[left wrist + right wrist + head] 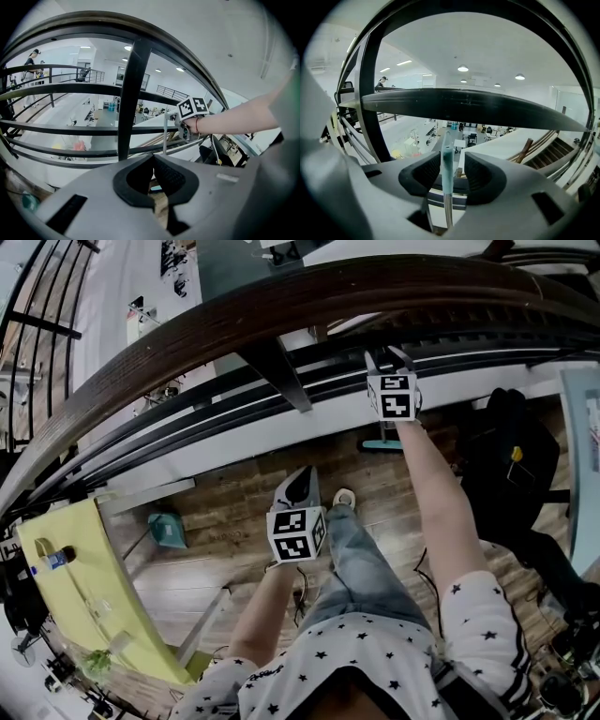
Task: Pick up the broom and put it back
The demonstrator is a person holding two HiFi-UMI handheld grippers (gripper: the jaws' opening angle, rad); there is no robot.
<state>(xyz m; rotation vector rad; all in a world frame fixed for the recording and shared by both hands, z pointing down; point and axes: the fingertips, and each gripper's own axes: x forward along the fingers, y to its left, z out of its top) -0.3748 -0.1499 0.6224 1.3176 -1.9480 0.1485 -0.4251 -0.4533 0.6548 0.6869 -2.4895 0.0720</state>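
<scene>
The broom stands upright against the railing: its teal head (382,443) rests on the wood floor, and its thin handle (165,136) rises to the rails. My right gripper (387,357) is up at the railing with the handle's teal grip (446,154) between its jaws. There is a gap on each side of the grip, so the right gripper (448,165) is open and its pads do not press on the handle. My left gripper (300,482) hangs lower, over the floor. Its jaws meet at the tips with nothing between them, as the left gripper view (153,159) shows.
A dark wooden handrail (281,306) arcs across the top, with black bars and a black post (129,98) below it. A teal dustpan (167,531) lies on the floor at left, near a yellow table (84,587). A black bag (511,456) sits at right.
</scene>
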